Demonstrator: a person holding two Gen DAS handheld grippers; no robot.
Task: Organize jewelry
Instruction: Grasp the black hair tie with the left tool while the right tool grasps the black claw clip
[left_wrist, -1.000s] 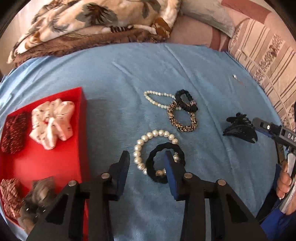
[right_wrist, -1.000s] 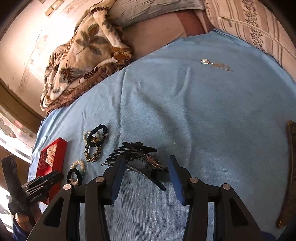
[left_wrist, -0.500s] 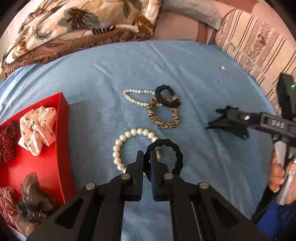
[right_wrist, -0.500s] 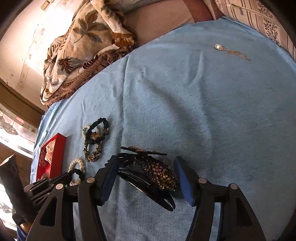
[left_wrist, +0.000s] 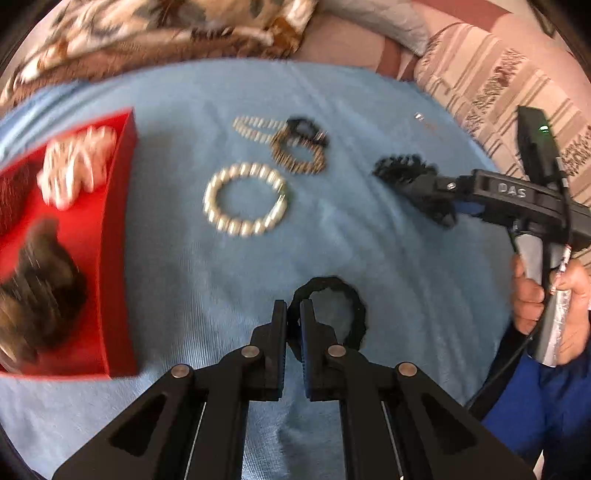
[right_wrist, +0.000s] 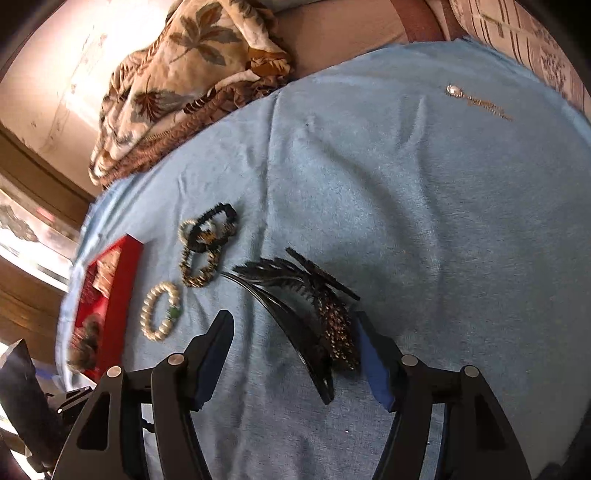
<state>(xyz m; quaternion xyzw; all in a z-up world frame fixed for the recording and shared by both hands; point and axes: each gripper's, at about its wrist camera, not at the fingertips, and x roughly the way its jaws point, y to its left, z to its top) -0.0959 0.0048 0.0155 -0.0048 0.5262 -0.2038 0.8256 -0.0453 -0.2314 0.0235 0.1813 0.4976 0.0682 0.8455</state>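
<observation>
Black hair tie (left_wrist: 332, 291) pinched in closed left jaws; hair clip (right_wrist: 314, 317) between open right jaws.

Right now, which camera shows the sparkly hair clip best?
The right wrist view: the hair clip lies close and sharp between the open right gripper fingers. In the left wrist view it is small, blurred and partly hidden behind that gripper.

Surface: bed under a light blue blanket (right_wrist: 424, 229)
Left edge: red tray (left_wrist: 114, 236)
Middle: pearl bracelet (left_wrist: 245, 205), leopard-print band (left_wrist: 295, 157), black scrunchie (left_wrist: 306, 127), thin pearl strand (left_wrist: 251, 129)
Right: black hair claw (right_wrist: 306, 317), pendant chain (right_wrist: 476, 101)
Far edge: floral quilt (right_wrist: 184, 85)
</observation>
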